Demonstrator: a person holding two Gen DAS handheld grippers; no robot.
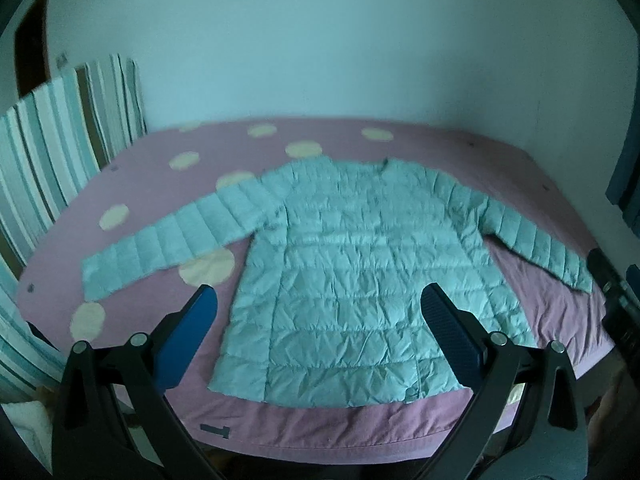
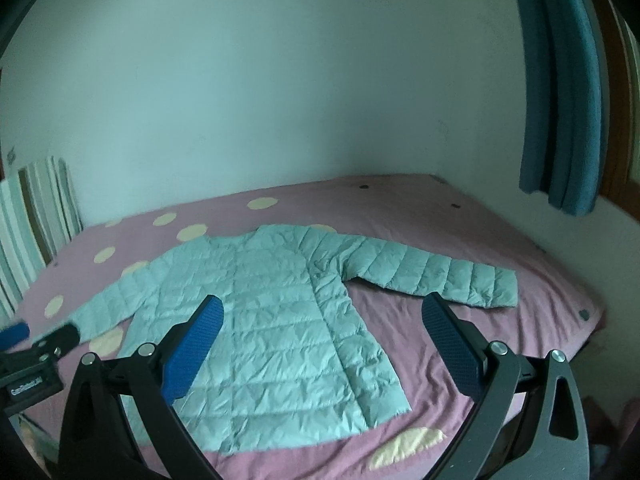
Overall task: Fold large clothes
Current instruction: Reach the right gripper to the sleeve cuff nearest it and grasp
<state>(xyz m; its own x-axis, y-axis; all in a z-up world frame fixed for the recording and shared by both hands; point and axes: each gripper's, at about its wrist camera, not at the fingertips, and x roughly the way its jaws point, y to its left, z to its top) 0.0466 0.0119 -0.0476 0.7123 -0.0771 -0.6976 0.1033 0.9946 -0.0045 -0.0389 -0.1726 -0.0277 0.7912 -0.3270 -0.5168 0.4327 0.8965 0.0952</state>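
A pale green quilted jacket (image 1: 352,272) (image 2: 276,332) lies flat on the bed, collar toward the far wall and both sleeves spread out to the sides. My left gripper (image 1: 320,300) hovers open above the jacket's hem, its blue pads clear of the fabric. My right gripper (image 2: 322,310) is open too, above the jacket's right side near the hem and below the right sleeve (image 2: 436,276). The left gripper's fingertips (image 2: 16,332) show at the left edge of the right wrist view, beside the left cuff. Nothing is held.
The bed (image 1: 532,308) has a pink sheet with pale yellow dots. A striped cloth (image 1: 52,140) stands at its left end. A plain wall runs behind, and a blue curtain (image 2: 560,92) hangs at the right. The bed's front edge (image 1: 320,436) is close below the grippers.
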